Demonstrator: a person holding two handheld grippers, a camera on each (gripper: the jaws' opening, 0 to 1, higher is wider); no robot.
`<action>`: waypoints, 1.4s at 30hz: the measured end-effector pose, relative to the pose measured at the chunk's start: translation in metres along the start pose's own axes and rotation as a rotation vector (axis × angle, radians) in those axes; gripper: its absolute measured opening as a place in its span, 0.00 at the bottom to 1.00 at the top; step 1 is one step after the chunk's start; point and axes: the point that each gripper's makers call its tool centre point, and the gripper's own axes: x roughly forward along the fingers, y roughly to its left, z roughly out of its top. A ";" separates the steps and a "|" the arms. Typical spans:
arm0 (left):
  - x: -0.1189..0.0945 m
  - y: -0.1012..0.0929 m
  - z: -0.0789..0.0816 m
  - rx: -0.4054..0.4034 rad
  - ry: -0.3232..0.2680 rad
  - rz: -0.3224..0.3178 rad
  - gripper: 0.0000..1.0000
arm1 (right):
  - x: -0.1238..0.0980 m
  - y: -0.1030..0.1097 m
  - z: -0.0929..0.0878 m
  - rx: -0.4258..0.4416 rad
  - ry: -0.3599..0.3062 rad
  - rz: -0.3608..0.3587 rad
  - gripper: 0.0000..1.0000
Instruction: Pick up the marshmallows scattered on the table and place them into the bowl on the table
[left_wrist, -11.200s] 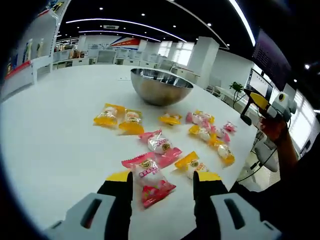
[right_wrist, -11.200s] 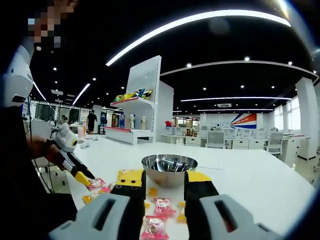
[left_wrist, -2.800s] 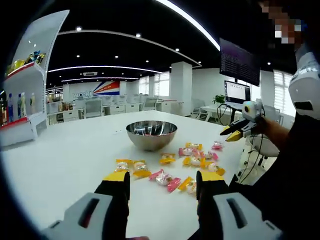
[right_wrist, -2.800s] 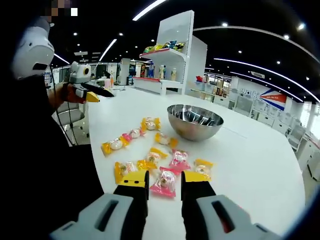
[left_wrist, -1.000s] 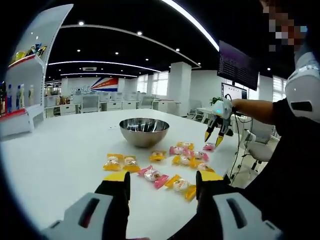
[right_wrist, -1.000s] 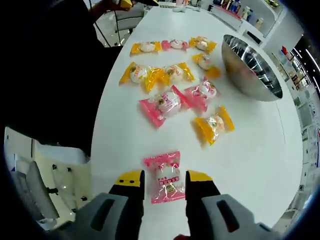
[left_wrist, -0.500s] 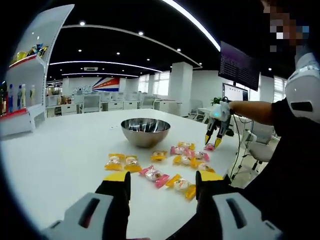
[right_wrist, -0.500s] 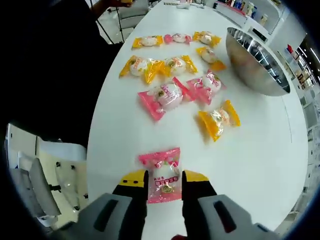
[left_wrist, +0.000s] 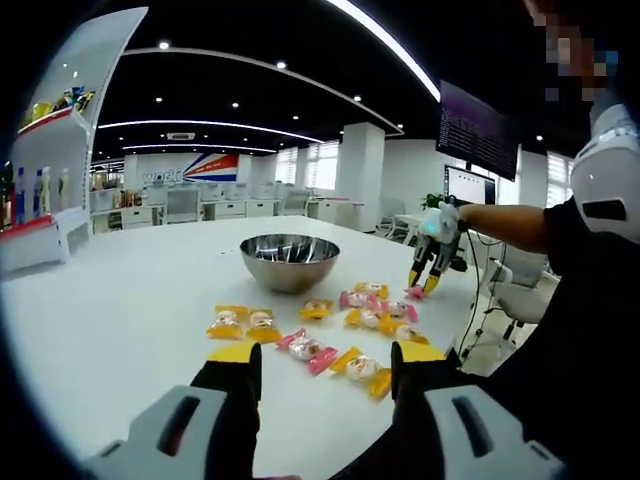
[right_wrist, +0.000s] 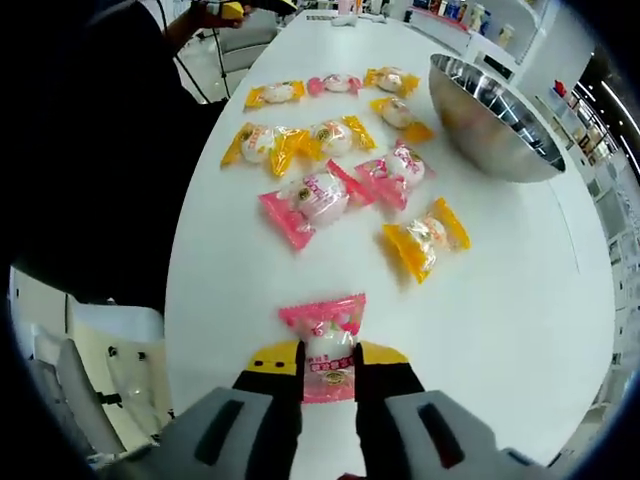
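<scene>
Right gripper (right_wrist: 327, 362): we see it low over the table (right_wrist: 500, 300), its jaws pinching a pink-wrapped marshmallow (right_wrist: 327, 343) near the table edge.
Left gripper (left_wrist: 325, 362): held above the table, jaws spread, nothing between them.
Scattered marshmallows (right_wrist: 305, 200): pink and yellow packets lie between the grippers and the bowl.
Steel bowl (right_wrist: 490, 117): it stands beyond the packets; we cannot tell whether anything lies inside.

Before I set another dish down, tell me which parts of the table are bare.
Bare tabletop spreads wide beyond the yellow packets, away from the person. Another free strip lies past the bowl and the yellow marshmallow toward the far edge. It is crowded between the bowl and the near edge, where packets cluster and the right tool pinches a pink marshmallow.
</scene>
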 end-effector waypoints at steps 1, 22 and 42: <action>0.000 0.001 0.000 -0.001 0.000 0.002 0.53 | -0.001 0.000 0.001 0.000 -0.002 -0.005 0.20; 0.000 0.005 -0.012 -0.023 0.014 -0.003 0.52 | -0.021 -0.028 0.050 0.129 -0.219 -0.175 0.20; 0.003 0.006 -0.021 -0.040 0.019 -0.020 0.50 | -0.061 -0.080 0.121 0.301 -0.495 -0.355 0.20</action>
